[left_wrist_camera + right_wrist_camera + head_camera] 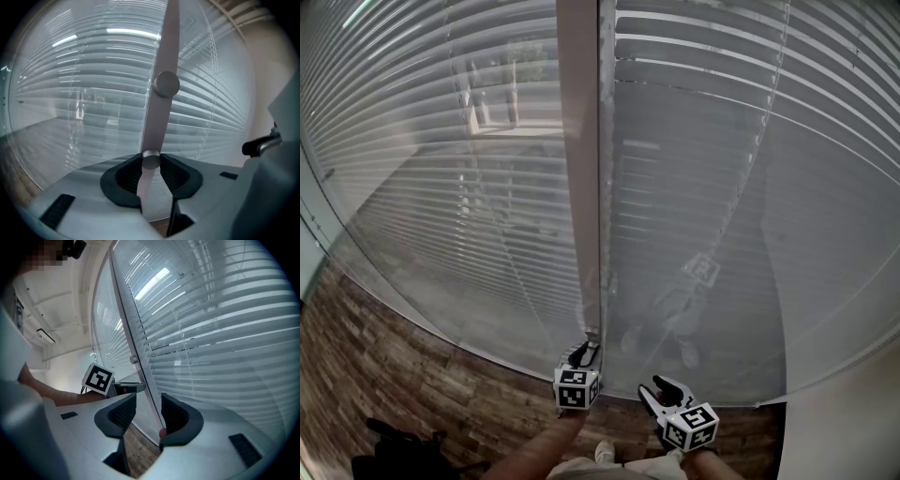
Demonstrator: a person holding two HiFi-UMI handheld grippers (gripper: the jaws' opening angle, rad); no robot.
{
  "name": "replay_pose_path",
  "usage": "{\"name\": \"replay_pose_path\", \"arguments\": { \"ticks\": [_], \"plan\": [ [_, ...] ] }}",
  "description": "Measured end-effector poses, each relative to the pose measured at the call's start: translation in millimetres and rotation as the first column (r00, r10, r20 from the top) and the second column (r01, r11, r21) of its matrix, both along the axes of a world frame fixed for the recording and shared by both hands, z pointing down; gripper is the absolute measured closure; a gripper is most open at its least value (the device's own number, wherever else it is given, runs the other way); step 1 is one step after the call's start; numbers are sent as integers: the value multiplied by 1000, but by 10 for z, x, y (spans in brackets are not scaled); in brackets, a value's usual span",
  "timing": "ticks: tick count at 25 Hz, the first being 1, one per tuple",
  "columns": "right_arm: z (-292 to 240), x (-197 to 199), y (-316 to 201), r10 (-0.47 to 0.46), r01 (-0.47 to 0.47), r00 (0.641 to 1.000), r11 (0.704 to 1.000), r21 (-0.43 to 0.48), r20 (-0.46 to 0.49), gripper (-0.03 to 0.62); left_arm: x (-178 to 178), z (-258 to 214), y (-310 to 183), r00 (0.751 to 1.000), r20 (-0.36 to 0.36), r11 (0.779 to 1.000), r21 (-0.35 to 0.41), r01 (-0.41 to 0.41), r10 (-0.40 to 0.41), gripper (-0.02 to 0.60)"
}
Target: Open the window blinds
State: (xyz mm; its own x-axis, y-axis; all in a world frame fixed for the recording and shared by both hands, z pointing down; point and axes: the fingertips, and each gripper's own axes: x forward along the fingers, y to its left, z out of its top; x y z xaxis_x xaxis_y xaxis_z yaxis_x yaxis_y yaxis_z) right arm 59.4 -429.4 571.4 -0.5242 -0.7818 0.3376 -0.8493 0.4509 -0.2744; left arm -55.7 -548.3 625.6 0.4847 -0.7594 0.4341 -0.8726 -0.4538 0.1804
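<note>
The left gripper point(581, 354) had its jaws drawn narrow onto a small round knob point(150, 160) low on the vertical frame post point(578, 141), a pad touching each side (a second knob point(166, 85) sat higher on the same post). The right gripper point(148, 403) hovered just beside it, jaws apart, holding nothing. The blinds point(722, 141) hung behind glass on both sides of the post, above the wooden floor point(412, 384).
</note>
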Motion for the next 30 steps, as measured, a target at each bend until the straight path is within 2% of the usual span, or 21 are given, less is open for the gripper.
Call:
{"name": "replay_pose_path", "arguments": {
  "ticks": [7, 12, 16, 22, 26, 30],
  "plan": [
    [-14, -46, -31, -9, 9, 1000, 1000, 1, 2, 422, -12, 6, 1, 988, -155, 998, -68, 8, -18, 446],
    [-1, -49, -46, -12, 12, 1000, 1000, 0, 0, 422, -23, 18, -20, 951, -304, 988, -153, 6, -53, 448],
    [5, -66, -3, -13, 13, 1000, 1000, 0, 1, 422, -29, 22, 13, 924, -375, 981, -192, -1, -73, 448],
    [1, -85, -29, -13, 13, 1000, 1000, 0, 3, 422, -43, 46, -20, 862, -495, 967, -253, -28, -105, 448],
    [2, -98, -38, -17, 17, 1000, 1000, 3, 3, 422, -36, 38, -41, 806, -581, 956, -285, -68, -116, 448],
    [9, -119, -26, -19, 19, 1000, 1000, 2, 2, 421, -33, 46, -41, 759, -638, 942, -317, -110, -126, 448]
  ]
}}
